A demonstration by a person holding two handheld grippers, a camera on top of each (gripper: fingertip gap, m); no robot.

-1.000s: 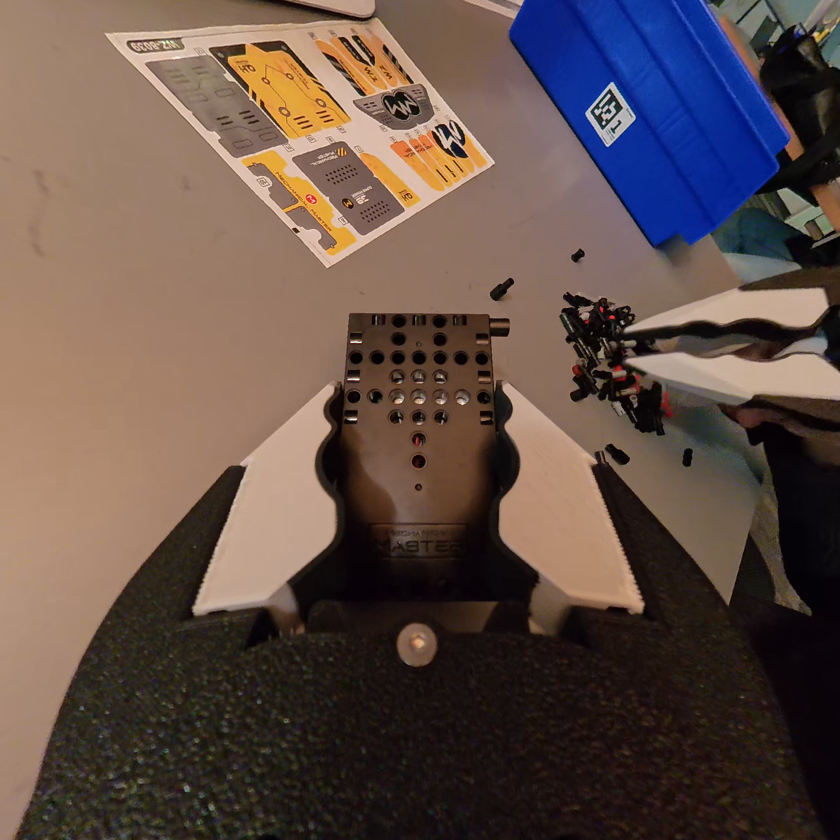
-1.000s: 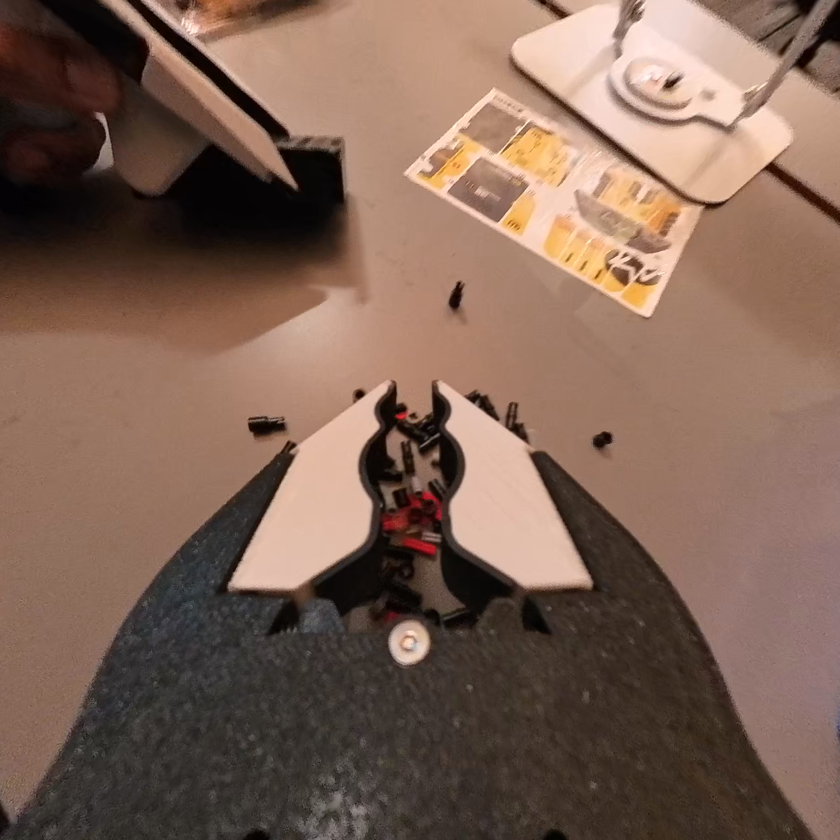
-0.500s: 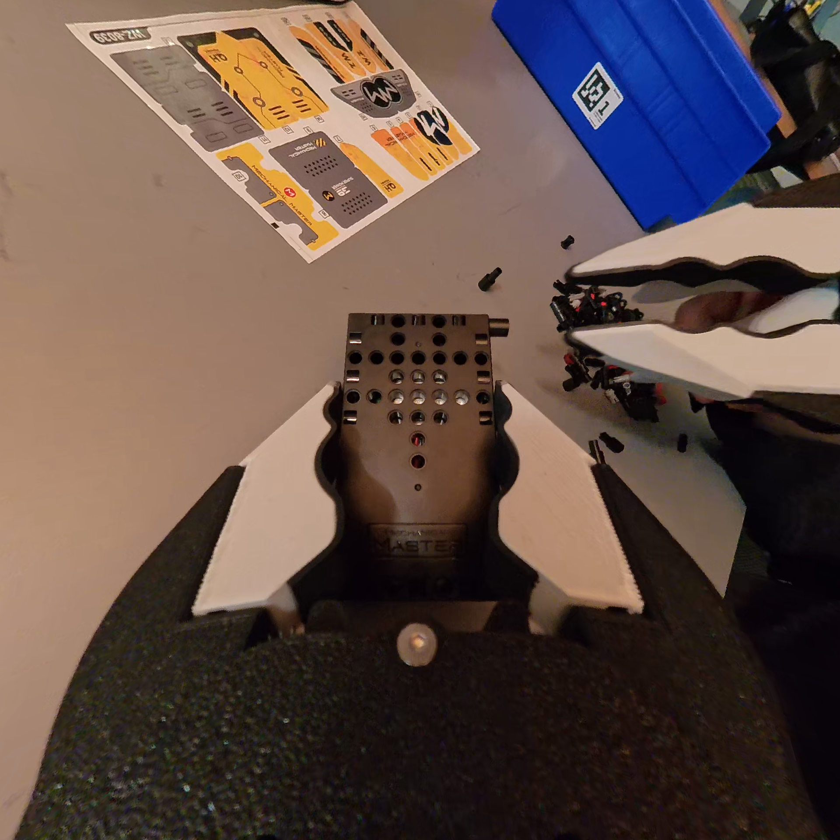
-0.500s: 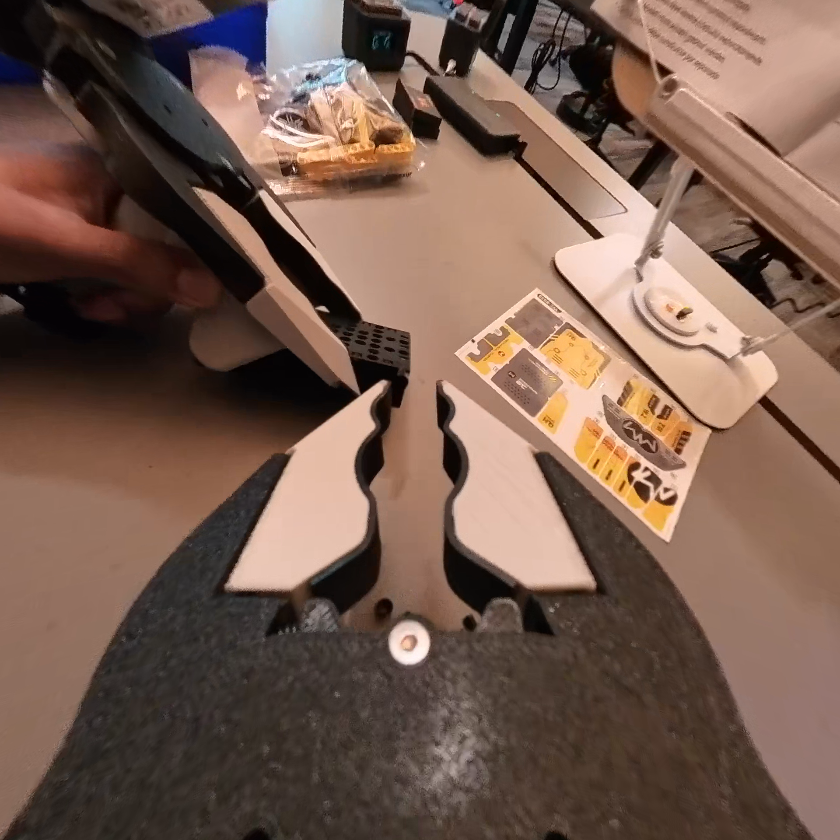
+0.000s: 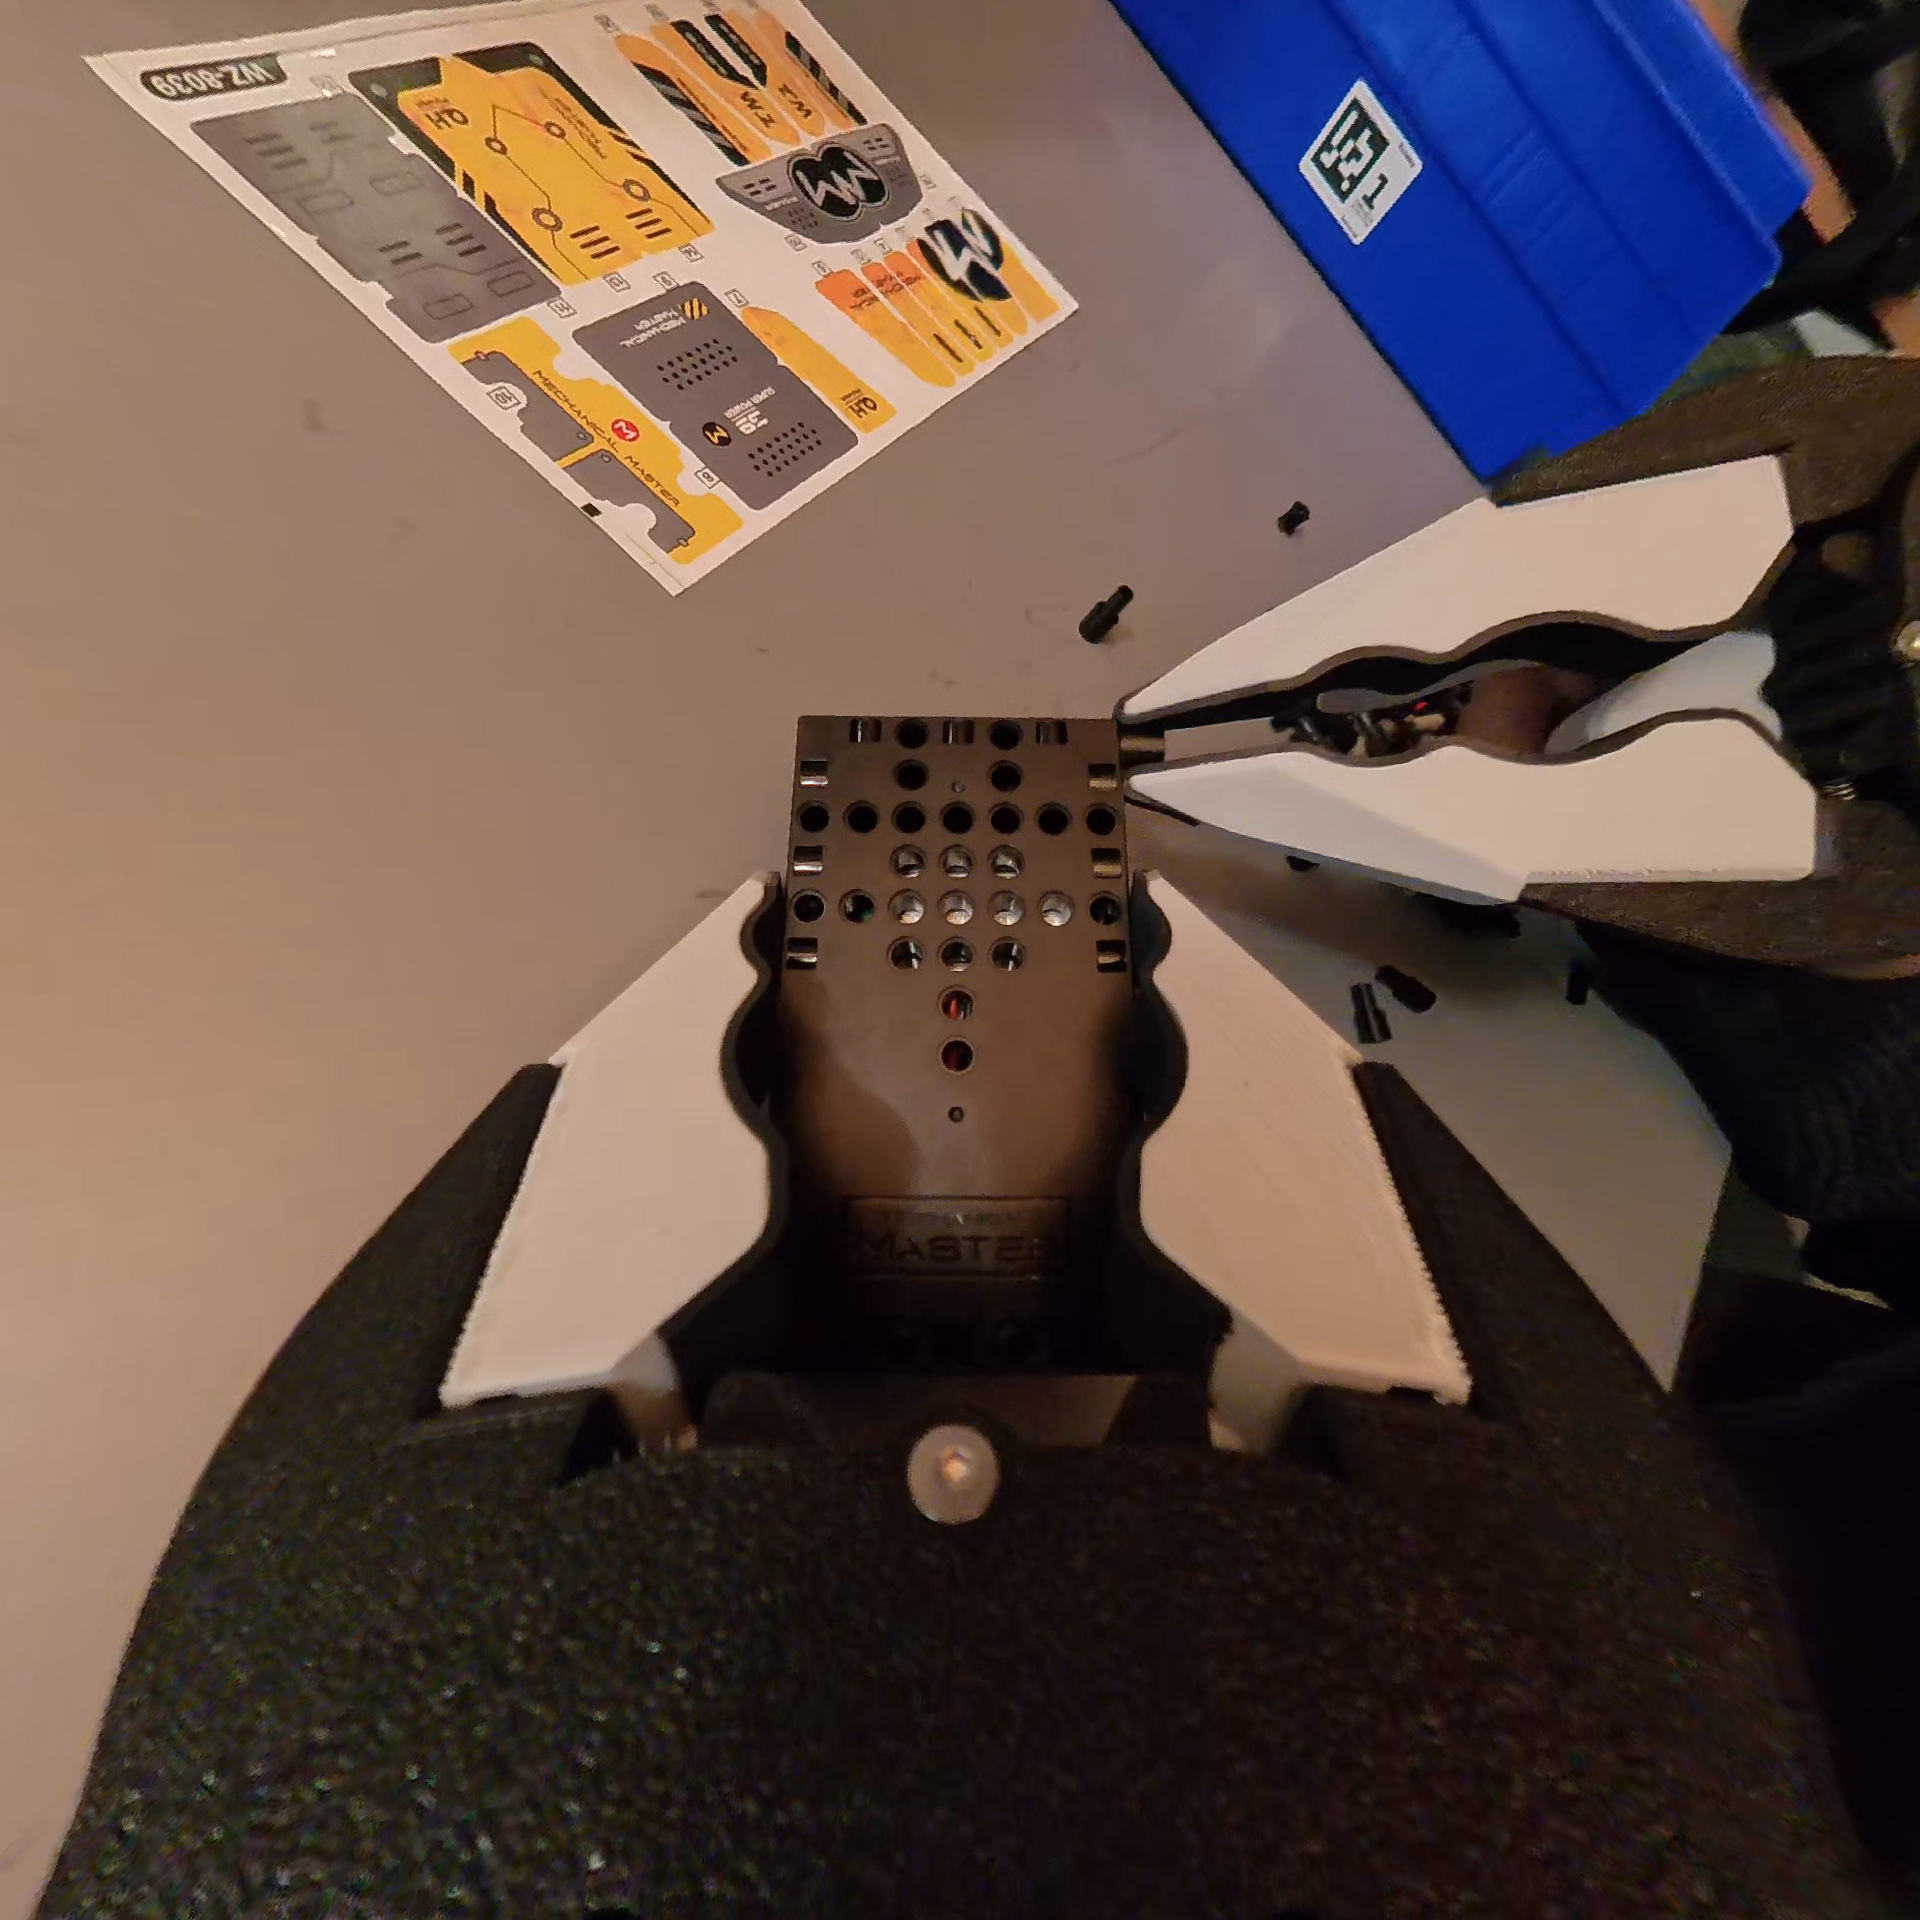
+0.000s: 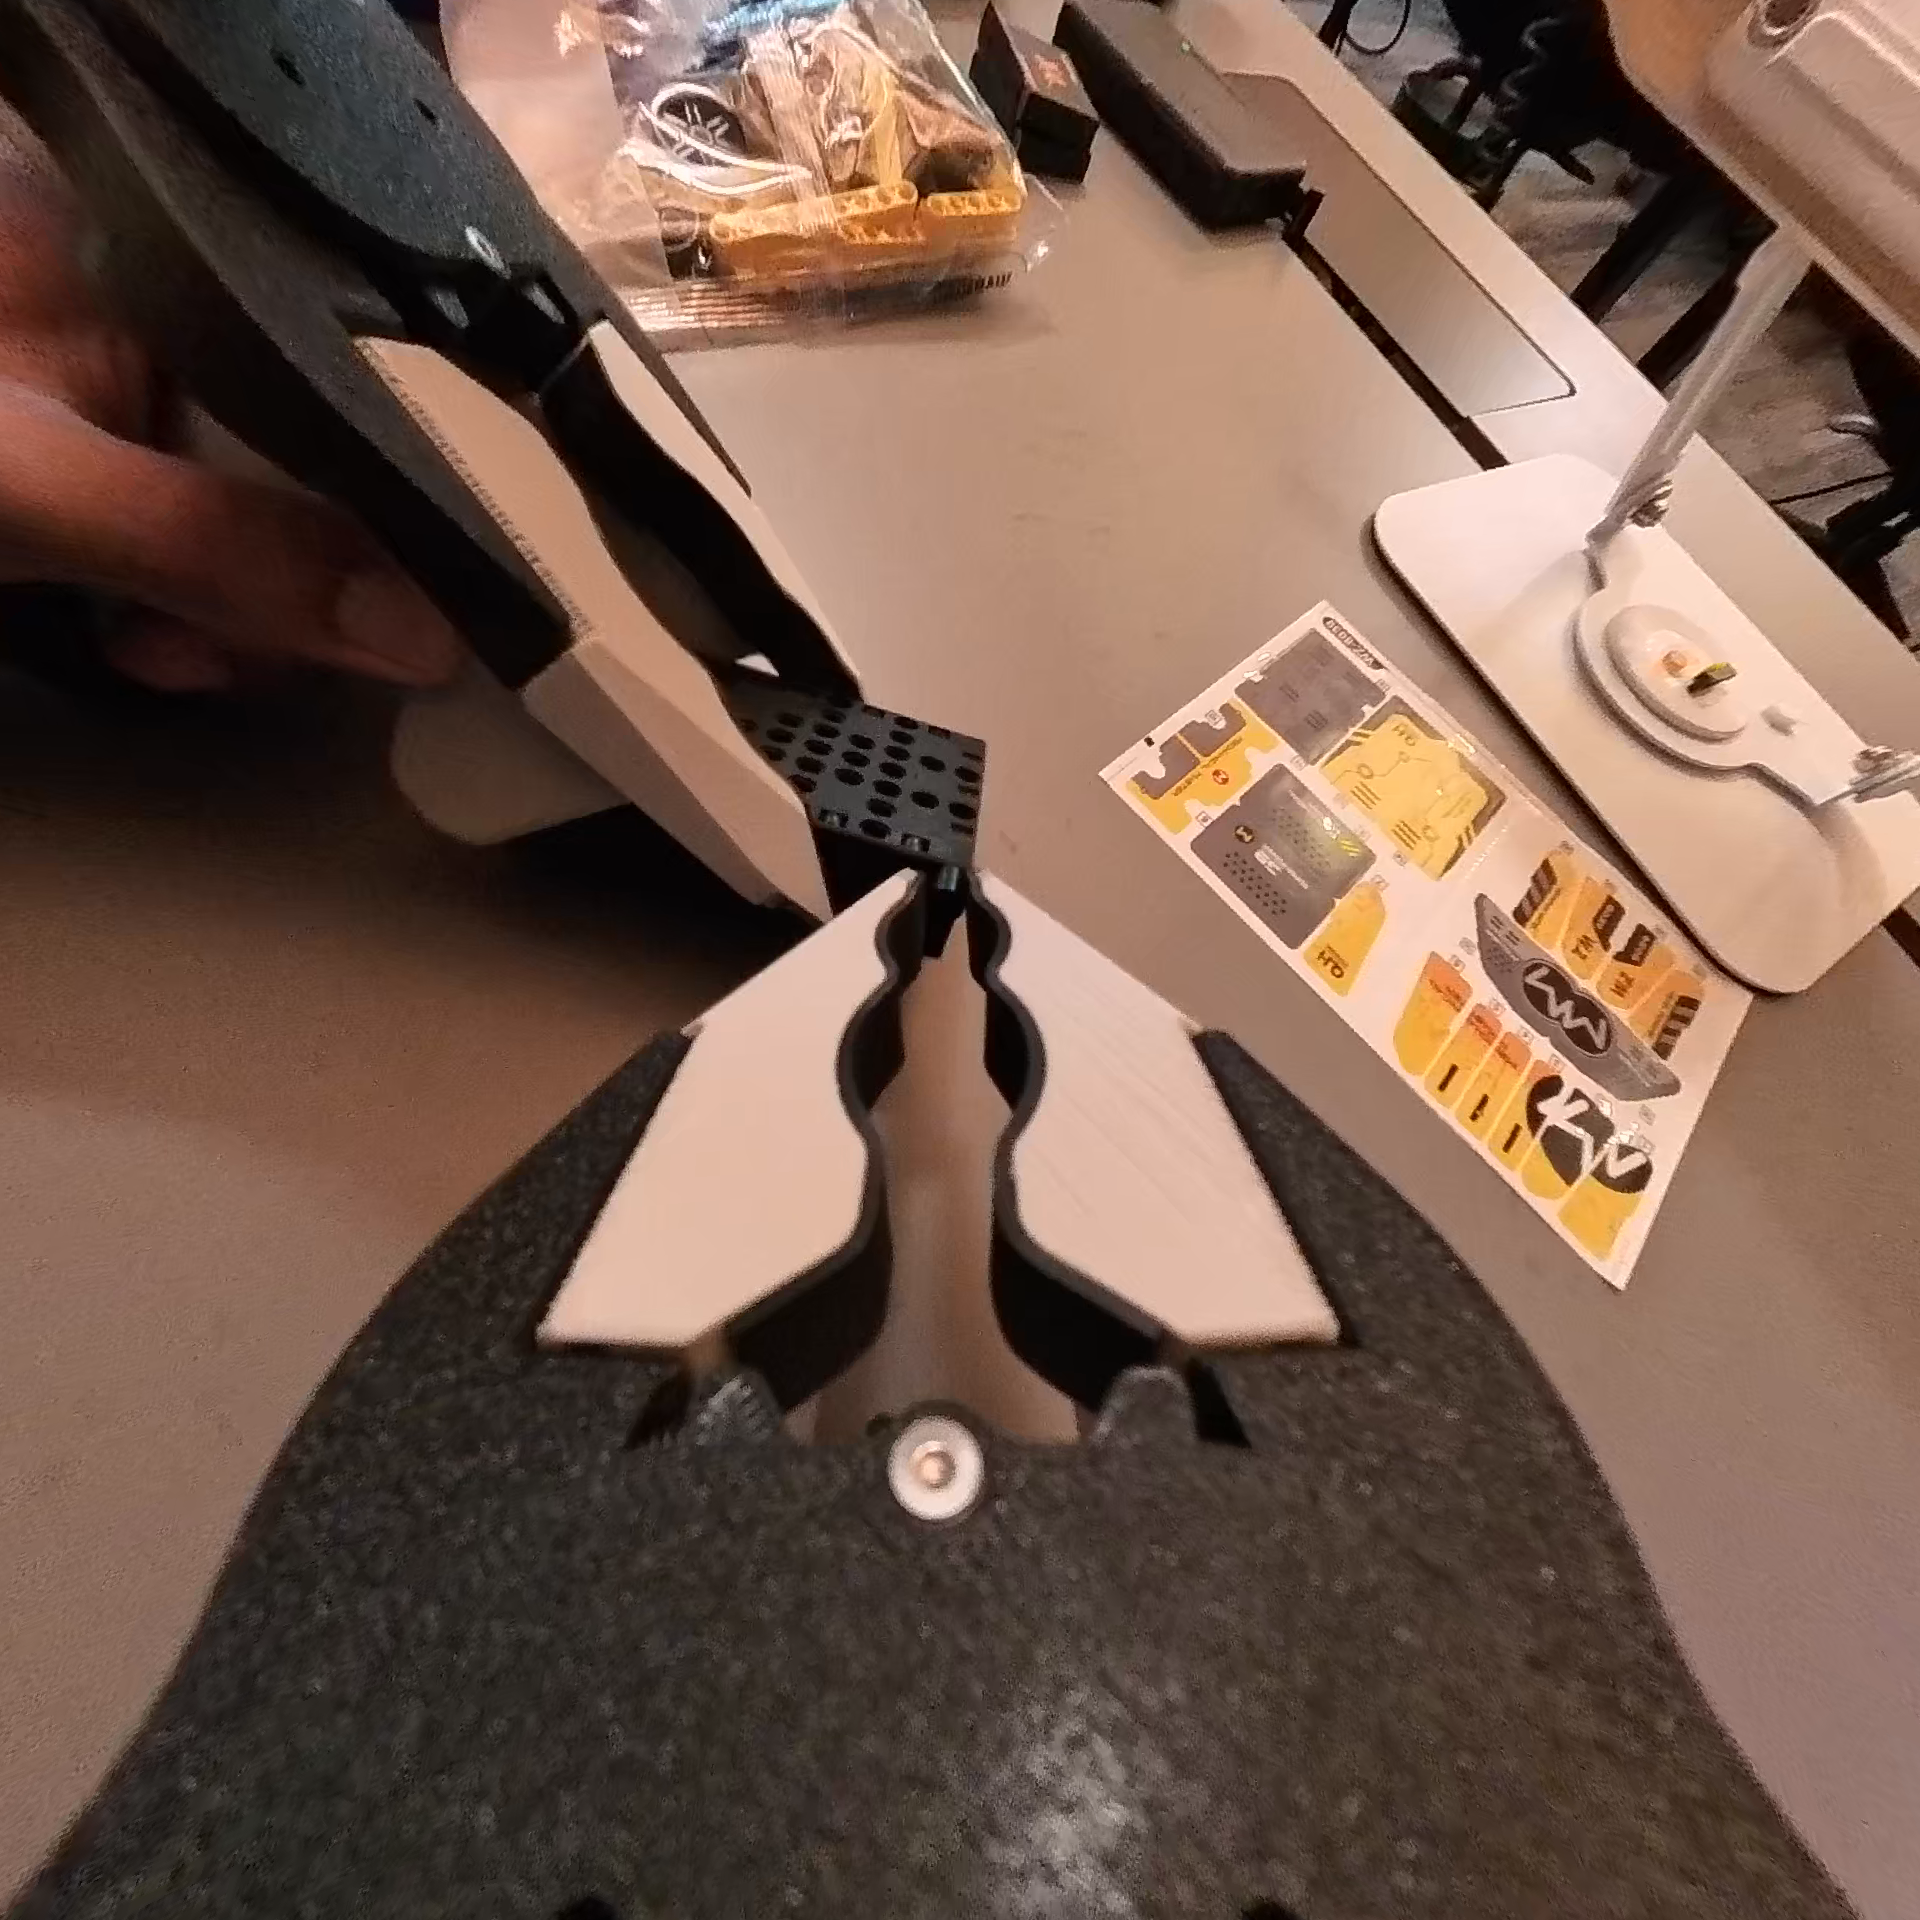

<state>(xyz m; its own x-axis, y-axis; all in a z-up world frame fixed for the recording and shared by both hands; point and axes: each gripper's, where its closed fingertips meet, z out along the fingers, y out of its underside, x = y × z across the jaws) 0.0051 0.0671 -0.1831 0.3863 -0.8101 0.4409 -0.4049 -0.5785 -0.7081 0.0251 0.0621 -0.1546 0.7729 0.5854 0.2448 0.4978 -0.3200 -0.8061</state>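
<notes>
- My left tongs (image 5: 956, 914) clamp one black perforated block (image 5: 956, 935) from both sides, just above the table; its long axis runs straight away from me, holed end forward.
- My right tongs (image 6: 943, 896) pinch one small black pin (image 6: 945, 909) against the block's far right corner, pin axis along the fingers.
- A few loose black pins (image 5: 1104, 614) lie scattered nearby.
- One sticker sheet (image 5: 582, 281) lies flat on the grey table (image 5: 260, 779).
- Farther off: one blue bin (image 5: 1507, 208), one white lamp base (image 6: 1621, 727), one bag of parts (image 6: 831, 156).
</notes>
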